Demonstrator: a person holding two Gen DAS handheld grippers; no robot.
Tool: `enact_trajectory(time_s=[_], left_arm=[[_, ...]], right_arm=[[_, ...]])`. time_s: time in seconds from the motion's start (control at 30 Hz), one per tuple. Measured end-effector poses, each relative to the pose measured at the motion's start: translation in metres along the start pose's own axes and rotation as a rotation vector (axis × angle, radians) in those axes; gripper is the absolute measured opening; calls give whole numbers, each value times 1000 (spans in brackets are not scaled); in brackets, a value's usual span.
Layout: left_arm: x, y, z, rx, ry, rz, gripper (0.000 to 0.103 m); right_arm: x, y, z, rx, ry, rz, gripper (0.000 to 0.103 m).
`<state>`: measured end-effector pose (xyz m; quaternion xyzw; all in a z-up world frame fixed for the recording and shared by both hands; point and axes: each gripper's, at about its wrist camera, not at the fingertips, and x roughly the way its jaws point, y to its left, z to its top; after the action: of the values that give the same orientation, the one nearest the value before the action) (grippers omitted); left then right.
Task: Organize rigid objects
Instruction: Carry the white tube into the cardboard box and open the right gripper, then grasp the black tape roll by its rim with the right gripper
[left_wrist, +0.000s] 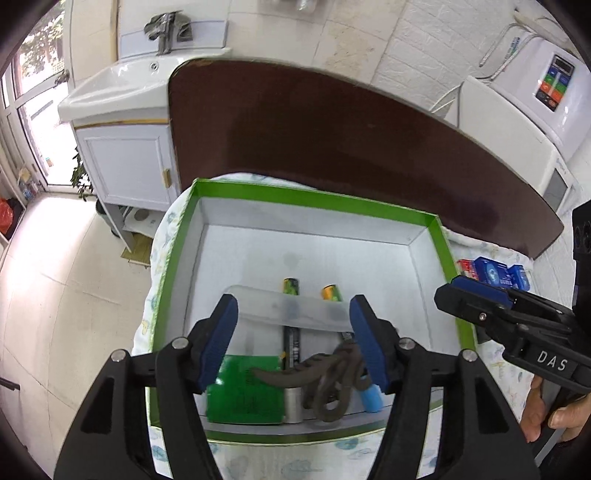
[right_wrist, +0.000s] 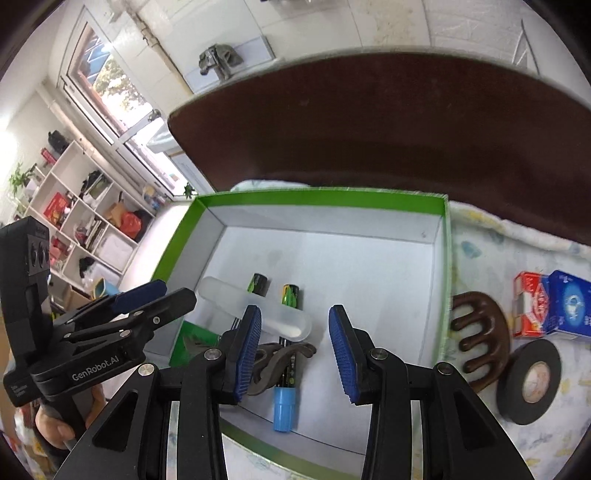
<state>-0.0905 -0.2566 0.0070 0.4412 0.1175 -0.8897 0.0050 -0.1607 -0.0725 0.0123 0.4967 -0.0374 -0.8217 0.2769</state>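
Left claw (left_wrist: 293, 345): jaws apart, hovering above the near part of the green-rimmed box (left_wrist: 310, 195), holding nothing. Right claw (right_wrist: 295, 352): jaws apart, empty, over the same box. Inside, toward the near left corner: a frosted plastic case (right_wrist: 258, 310) lying across two batteries (right_wrist: 291, 295), a dark curved clip (right_wrist: 280, 358), a blue-capped tube (right_wrist: 284, 408), a green card (left_wrist: 243, 391). Outside the box's right wall, on the patterned cloth (right_wrist: 480, 236): a brown wooden comb (right_wrist: 480, 332), a roll of black tape (right_wrist: 528, 380), two small cartons (right_wrist: 550, 310).
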Motion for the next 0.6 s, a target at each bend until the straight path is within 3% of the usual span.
enact_trajectory(time_s=[0.13,0.33,0.6], left_arm=[[-10,-49,2,71,-19,-62,63],[-5,-120,1,154,2,-150,63],[32,-206,-20,219,127,-212,61]], right_arm=[[-45,-21,0,11,-82,-34,42],[-93,-84,-12,119,-143,-95,42],[-126,-166,-45,274,-153,-150,42]])
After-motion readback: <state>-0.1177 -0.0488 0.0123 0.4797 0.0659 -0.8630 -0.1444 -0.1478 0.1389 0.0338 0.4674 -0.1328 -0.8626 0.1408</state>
